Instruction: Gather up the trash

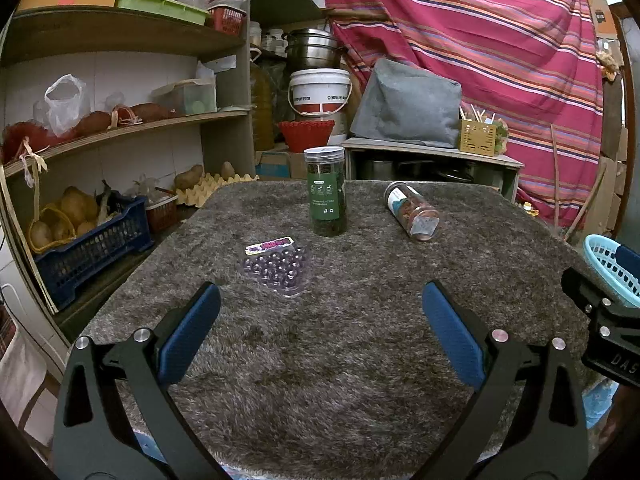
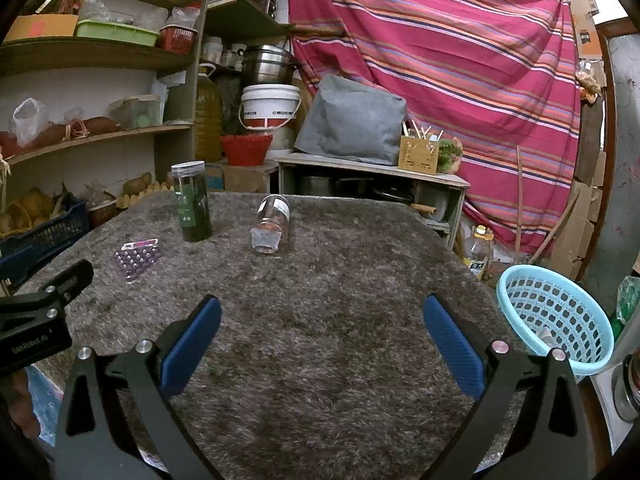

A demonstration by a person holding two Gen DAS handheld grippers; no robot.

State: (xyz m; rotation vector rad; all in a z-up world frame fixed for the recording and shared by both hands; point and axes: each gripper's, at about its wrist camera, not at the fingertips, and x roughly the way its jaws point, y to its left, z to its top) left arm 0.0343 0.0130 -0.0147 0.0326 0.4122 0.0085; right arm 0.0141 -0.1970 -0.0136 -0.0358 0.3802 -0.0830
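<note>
On the grey shaggy table top [image 1: 320, 360] stand three items. A tall clear jar with a green label [image 1: 325, 192] is upright at the far middle; it also shows in the right wrist view [image 2: 192, 202]. A clear jar with reddish contents [image 1: 412, 211] lies on its side to its right, also seen in the right wrist view [image 2: 272, 224]. A purple blister pack [image 1: 280, 266] lies flat nearer, also seen in the right wrist view [image 2: 138, 258]. My left gripper [image 1: 320, 304] is open and empty, short of the pack. My right gripper [image 2: 322, 312] is open and empty over the table. A light-blue basket [image 2: 556, 316] sits at the table's right edge.
Wooden shelves [image 1: 120, 128] with bags, produce and a blue crate [image 1: 92, 248] stand to the left. A white bucket [image 1: 320, 92], red basket, grey cushion [image 1: 408, 104] and a low cabinet stand behind the table. A striped red cloth [image 2: 460, 60] hangs at the back right.
</note>
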